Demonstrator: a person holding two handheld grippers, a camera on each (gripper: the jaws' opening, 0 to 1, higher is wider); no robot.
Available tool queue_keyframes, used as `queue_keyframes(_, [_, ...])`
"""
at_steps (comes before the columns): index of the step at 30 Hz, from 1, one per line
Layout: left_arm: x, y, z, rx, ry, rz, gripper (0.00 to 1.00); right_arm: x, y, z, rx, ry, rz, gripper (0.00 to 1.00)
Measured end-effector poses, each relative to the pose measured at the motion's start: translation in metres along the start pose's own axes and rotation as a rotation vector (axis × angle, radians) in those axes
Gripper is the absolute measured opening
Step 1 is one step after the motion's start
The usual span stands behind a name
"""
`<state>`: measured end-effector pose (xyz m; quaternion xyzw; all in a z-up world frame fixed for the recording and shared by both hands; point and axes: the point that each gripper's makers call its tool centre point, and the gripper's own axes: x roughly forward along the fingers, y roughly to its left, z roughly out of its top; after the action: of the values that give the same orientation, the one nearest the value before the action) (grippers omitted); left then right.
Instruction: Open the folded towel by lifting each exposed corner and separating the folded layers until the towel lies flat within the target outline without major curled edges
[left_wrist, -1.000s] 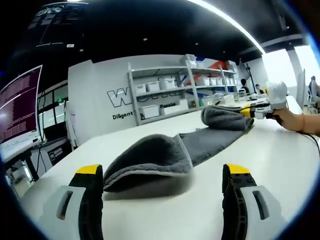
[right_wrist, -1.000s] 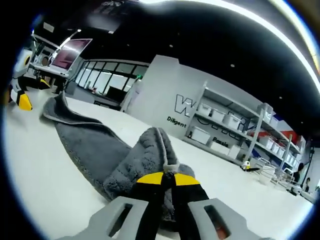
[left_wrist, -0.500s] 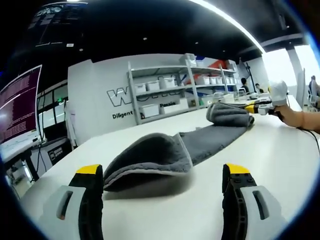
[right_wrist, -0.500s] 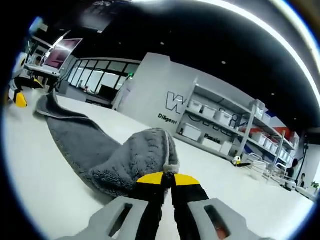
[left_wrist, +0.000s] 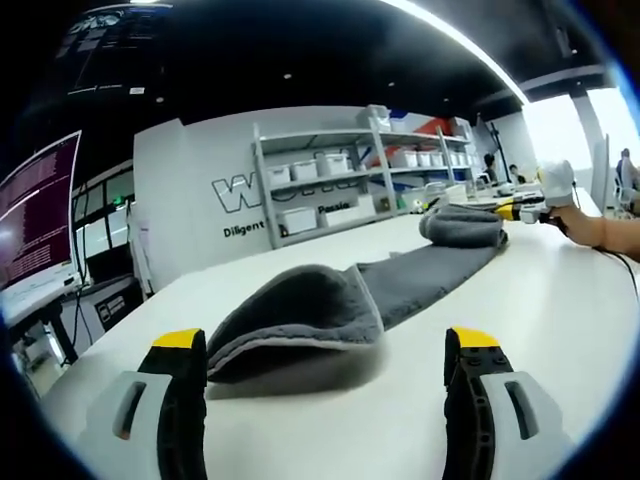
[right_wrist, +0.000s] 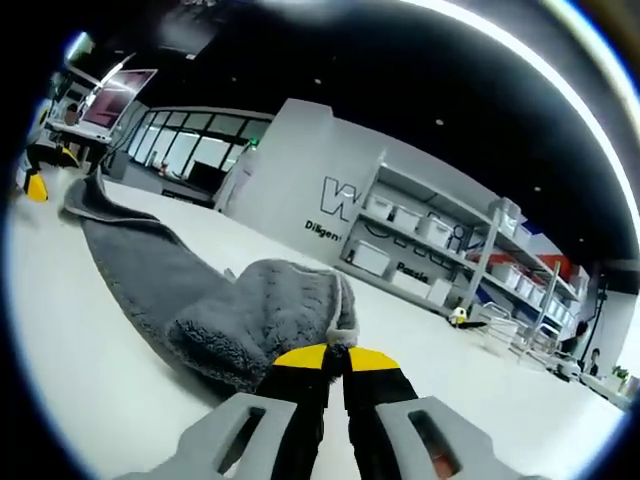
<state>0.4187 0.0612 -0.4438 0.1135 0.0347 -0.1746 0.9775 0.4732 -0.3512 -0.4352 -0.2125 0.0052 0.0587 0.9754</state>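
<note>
A grey towel (left_wrist: 330, 305) lies stretched across the white table (left_wrist: 560, 300), one rounded fold near my left gripper (left_wrist: 330, 355) and its far end bunched up. My left gripper stands open just short of that near fold, nothing between its yellow-tipped jaws. At the far end my right gripper (left_wrist: 505, 211) is held by a hand and grips the bunched end. In the right gripper view, my right gripper (right_wrist: 334, 357) is shut on the towel (right_wrist: 260, 310) edge, and the cloth runs away to the left toward the left gripper (right_wrist: 35, 185).
Shelves with white bins (left_wrist: 340, 180) stand against the back wall. A monitor (left_wrist: 35, 215) stands off the table's left side. Bare white tabletop (right_wrist: 90, 370) spreads on both sides of the towel.
My right gripper has pulled its end of the towel farther away from the left gripper, drawing the cloth longer and flatter. The left gripper has stayed still and open.
</note>
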Motion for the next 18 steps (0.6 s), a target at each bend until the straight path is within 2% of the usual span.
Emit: queue_keyframes(18, [0.006, 0.006, -0.002, 0.005, 0.008, 0.002, 0.97, -0.033, -0.045, -0.033, -0.021, 0.061, -0.062, 0.01])
